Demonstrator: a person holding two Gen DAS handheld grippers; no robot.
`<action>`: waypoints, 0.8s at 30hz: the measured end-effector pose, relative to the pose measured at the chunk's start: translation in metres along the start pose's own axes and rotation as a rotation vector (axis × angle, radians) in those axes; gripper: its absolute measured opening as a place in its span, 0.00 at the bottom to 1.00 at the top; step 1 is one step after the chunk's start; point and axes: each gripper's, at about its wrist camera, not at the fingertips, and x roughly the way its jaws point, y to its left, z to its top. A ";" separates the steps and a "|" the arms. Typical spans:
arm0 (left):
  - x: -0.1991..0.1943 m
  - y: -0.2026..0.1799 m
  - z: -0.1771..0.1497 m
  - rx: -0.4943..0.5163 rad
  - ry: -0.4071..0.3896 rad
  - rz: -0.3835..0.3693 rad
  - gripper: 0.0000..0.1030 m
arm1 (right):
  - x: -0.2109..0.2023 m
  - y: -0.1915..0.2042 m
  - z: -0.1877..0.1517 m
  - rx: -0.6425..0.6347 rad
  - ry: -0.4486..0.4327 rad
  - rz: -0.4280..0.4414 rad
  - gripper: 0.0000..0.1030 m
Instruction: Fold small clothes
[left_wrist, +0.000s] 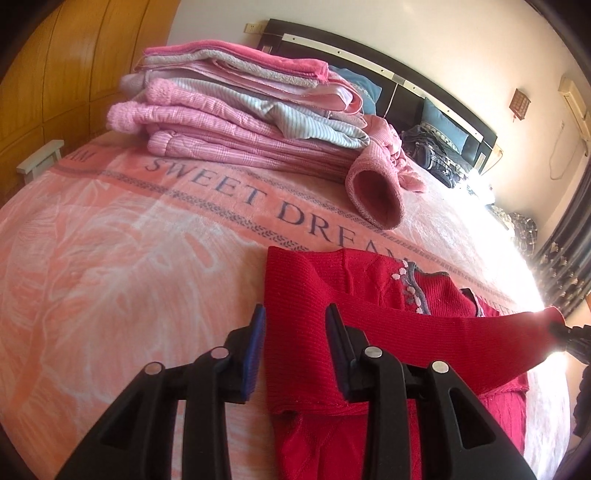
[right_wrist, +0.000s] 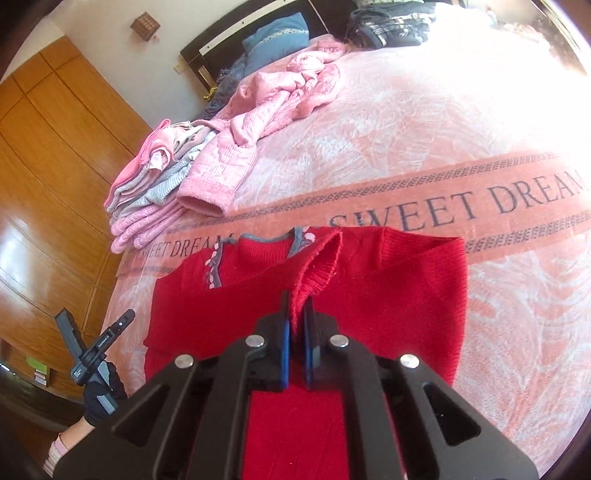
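A red knit sweater (left_wrist: 314, 288) (right_wrist: 388, 295) with a grey flowered collar lies flat on the pink bedspread (left_wrist: 129, 240) (right_wrist: 443, 129). My left gripper (left_wrist: 295, 319) is open and hovers over the sweater's left part, its fingers either side of the fabric without pinching it. In the right wrist view the left gripper (right_wrist: 96, 319) shows at the left edge, open, held by a gloved hand (right_wrist: 101, 391). My right gripper (right_wrist: 297, 302) is shut on the cuff of the red sleeve (right_wrist: 317, 273). The sleeve (left_wrist: 461, 332) is drawn across the sweater's body towards the right gripper (left_wrist: 565, 330).
A stack of folded pink and grey clothes (left_wrist: 240, 110) (right_wrist: 147, 192) sits farther up the bed. A loose pink jacket (left_wrist: 380, 184) (right_wrist: 266, 110) lies beside it. Dark clothes (left_wrist: 432, 147) (right_wrist: 388, 22) lie near the headboard (left_wrist: 369, 55). A wooden wardrobe (right_wrist: 55, 184) stands left.
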 end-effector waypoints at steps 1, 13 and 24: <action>0.002 -0.005 -0.001 0.014 0.001 0.000 0.32 | -0.001 -0.004 0.000 0.005 -0.007 -0.009 0.04; 0.048 -0.037 -0.033 0.150 0.115 0.092 0.33 | 0.054 -0.062 -0.034 0.077 0.132 -0.154 0.05; 0.014 -0.045 -0.013 0.060 0.070 -0.024 0.35 | -0.004 -0.041 -0.024 0.049 0.020 -0.053 0.17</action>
